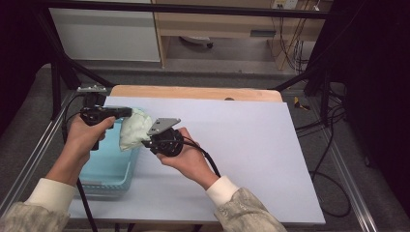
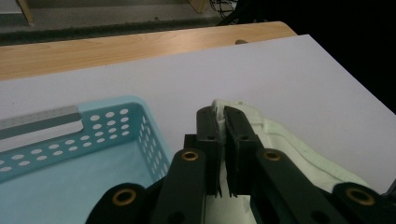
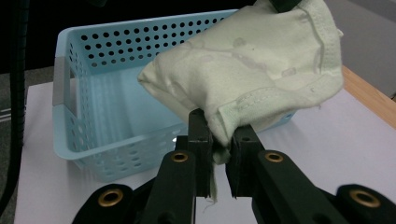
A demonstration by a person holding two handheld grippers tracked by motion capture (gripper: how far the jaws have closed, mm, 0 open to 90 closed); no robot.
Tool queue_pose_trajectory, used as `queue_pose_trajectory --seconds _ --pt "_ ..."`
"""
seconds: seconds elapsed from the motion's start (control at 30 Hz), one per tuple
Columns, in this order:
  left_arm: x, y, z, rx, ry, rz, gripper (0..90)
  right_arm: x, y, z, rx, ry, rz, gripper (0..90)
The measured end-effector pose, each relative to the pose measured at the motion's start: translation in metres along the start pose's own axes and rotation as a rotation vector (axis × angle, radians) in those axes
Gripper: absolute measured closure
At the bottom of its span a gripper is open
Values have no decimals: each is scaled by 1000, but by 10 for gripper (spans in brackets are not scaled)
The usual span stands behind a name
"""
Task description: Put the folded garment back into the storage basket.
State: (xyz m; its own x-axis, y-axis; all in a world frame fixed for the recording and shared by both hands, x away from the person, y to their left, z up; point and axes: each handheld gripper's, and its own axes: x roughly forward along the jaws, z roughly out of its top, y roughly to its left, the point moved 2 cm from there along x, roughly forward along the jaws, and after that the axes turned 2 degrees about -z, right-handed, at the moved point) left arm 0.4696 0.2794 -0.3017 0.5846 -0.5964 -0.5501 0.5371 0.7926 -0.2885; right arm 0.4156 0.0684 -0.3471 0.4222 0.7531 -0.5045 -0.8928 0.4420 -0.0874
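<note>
Over basket [image 1: 109, 169] rim | cloth [image 1: 133, 128] stretched between both | each hand-held gripper [image 1: 126, 112] [image 1: 147, 141] clamped on it

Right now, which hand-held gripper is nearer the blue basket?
Left. The left hand-held gripper hangs over the basket rim, pinching the cloth; the right hand-held gripper pinches the cloth just off the basket's side.

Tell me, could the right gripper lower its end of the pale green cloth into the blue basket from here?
Probably yes: the right gripper holds the cloth at the basket rim, nothing between.
</note>
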Motion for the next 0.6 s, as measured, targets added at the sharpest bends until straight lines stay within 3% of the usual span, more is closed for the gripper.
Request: queue_pose_trajectory --seconds 0.6 --pt "-10 10 -5 -7 7 19 857 13 8 7 -4 -7 18 822"
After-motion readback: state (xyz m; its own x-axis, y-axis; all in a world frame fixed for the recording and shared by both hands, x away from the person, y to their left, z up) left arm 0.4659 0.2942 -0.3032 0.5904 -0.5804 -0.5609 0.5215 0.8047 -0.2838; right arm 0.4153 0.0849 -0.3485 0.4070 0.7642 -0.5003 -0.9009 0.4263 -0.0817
